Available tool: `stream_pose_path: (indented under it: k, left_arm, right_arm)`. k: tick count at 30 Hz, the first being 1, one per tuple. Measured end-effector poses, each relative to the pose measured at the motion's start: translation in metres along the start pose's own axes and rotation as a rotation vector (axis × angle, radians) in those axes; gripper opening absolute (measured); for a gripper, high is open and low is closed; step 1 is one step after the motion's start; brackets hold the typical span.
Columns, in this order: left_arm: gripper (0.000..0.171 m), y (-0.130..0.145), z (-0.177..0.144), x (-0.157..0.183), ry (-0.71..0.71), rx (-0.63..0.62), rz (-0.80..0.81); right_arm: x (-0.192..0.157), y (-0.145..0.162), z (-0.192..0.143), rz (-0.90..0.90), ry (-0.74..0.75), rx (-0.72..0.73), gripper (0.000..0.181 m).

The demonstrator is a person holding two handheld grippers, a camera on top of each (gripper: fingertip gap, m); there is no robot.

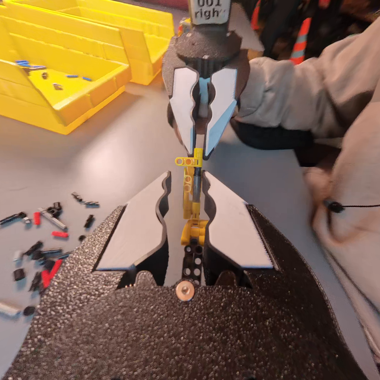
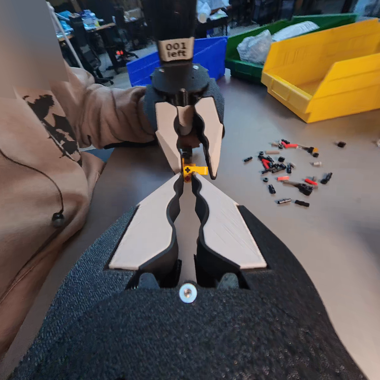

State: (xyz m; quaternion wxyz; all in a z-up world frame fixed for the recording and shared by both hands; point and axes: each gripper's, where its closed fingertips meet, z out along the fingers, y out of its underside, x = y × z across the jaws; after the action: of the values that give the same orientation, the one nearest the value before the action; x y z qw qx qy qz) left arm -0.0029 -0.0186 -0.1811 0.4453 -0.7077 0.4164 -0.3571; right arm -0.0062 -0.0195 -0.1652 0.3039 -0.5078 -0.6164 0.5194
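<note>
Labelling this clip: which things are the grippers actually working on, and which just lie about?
In hand:
- yellow and black brick assembly, held from both ends
- left gripper
- right gripper

Lying about:
- loose black and red pieces
- yellow bins
- blue bin
- green bin

Two grippers are meeting over one grey table (image 2: 267,257), sharing one yellow-and-black brick assembly (image 1: 192,205). Two yellow bins (image 1: 67,67) are sitting left; opposite, one yellow (image 2: 329,82), one green (image 2: 246,67), one blue (image 2: 209,53). Loose pieces (image 2: 287,168) too many to count.
</note>
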Motion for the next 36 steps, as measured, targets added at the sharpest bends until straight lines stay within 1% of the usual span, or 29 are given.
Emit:
stream_pose_path:
  k: [2, 4, 7, 11, 17, 19, 21, 24, 29, 30, 31, 32, 33, 34, 36]
  left_arm:
    - [0.025, -0.004, -0.001, 0.01, 0.077, 0.03, -0.028]
    - [0.015, -0.002, 0.001, 0.018, 0.116, 0.016, -0.019]
    - [0.014, 0.002, 0.003, 0.016, 0.08, -0.033, 0.011]
    - [0.014, 0.015, 0.007, 0.016, 0.067, -0.115, 0.037]
    - [0.014, 0.026, 0.011, 0.008, 0.03, -0.168, 0.026]
    - [0.015, 0.027, 0.011, 0.007, 0.04, -0.165, 0.012]
    - [0.015, 0.022, 0.01, 0.006, 0.06, -0.122, -0.02]
    - [0.015, 0.025, 0.01, 0.008, 0.084, -0.129, -0.014]
    - [0.015, 0.018, 0.006, 0.008, 0.111, -0.089, -0.044]
    - [0.015, 0.022, 0.004, 0.007, 0.109, -0.112, -0.046]
    - [0.014, 0.041, -0.002, -0.004, 0.061, -0.206, -0.032]
    - [0.015, 0.056, -0.011, -0.021, -0.008, -0.256, -0.035]
    - [0.014, 0.044, -0.019, -0.024, 0.008, -0.171, -0.105]
    - [0.014, 0.028, -0.024, -0.023, 0.021, -0.103, -0.122]
    - [0.014, 0.022, -0.02, -0.022, 0.013, -0.103, -0.088]
  right_arm:
    - [-0.009, -0.003, 0.0, -0.034, -0.036, 0.013, 0.005]
    - [-0.012, -0.004, 0.002, -0.048, -0.049, 0.025, 0.005]
    - [-0.012, 0.0, 0.002, -0.047, -0.057, 0.011, 0.005]
    - [-0.013, 0.013, 0.005, -0.077, -0.045, -0.072, 0.006]
    - [-0.005, 0.024, 0.009, -0.109, 0.016, -0.147, 0.006]
    - [-0.004, 0.025, 0.01, -0.124, 0.026, -0.158, 0.005]
    - [-0.003, 0.019, 0.008, -0.115, 0.019, -0.118, 0.004]
    - [-0.005, 0.02, 0.007, -0.072, -0.035, -0.089, 0.004]
    - [-0.004, 0.014, 0.003, -0.049, -0.068, -0.046, 0.004]
    - [-0.005, 0.012, 0.002, -0.047, -0.073, -0.037, 0.004]
    - [-0.004, 0.006, -0.005, -0.035, -0.075, 0.005, 0.005]
    - [0.003, -0.015, -0.027, 0.006, -0.067, 0.12, 0.004]
    - [0.016, -0.027, -0.049, -0.002, 0.001, 0.174, 0.004]
    - [0.024, -0.025, -0.057, -0.046, 0.065, 0.136, 0.005]
    - [0.017, -0.02, -0.046, -0.048, 0.033, 0.122, 0.005]
